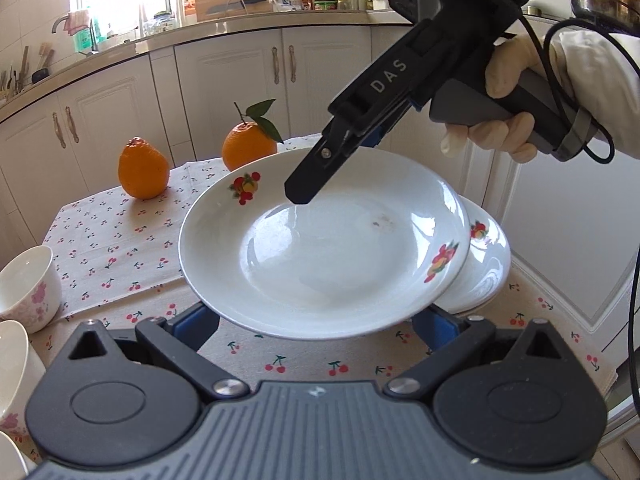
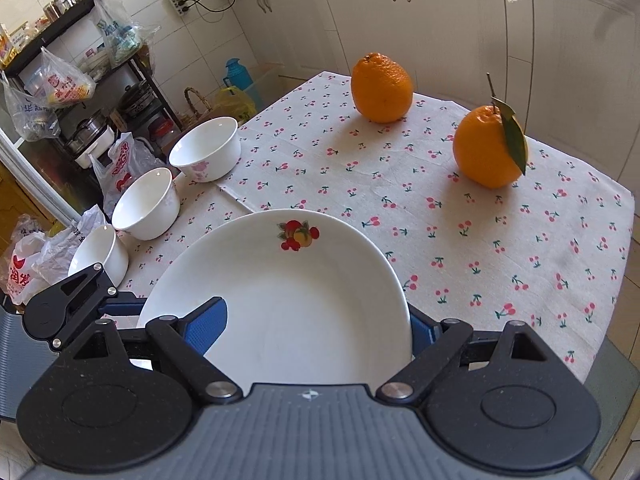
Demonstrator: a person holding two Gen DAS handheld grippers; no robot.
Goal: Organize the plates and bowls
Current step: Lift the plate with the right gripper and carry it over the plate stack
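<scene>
A white plate with fruit prints (image 1: 320,256) (image 2: 288,304) hangs tilted above the cherry-print tablecloth. My right gripper (image 1: 316,184) (image 2: 316,332) is shut on its rim, jaws wide: one blue pad (image 2: 208,328) lies on the plate's upper face and the other finger goes under the rim. A second matching plate (image 1: 484,272) rests on the cloth, partly under the raised one. My left gripper (image 1: 316,320) (image 2: 80,300) is open, its tips hidden beneath the plate's near rim. Three white bowls (image 2: 206,148) (image 2: 146,204) (image 2: 98,254) line the table's left edge.
Two oranges (image 2: 382,88) (image 2: 488,148) stand on the far side of the cloth (image 2: 460,248). A gloved hand (image 1: 508,72) grips the right tool's handle. Kitchen cabinets (image 1: 224,76) surround the table. A cluttered shelf with plastic bags (image 2: 60,88) stands beyond the bowls.
</scene>
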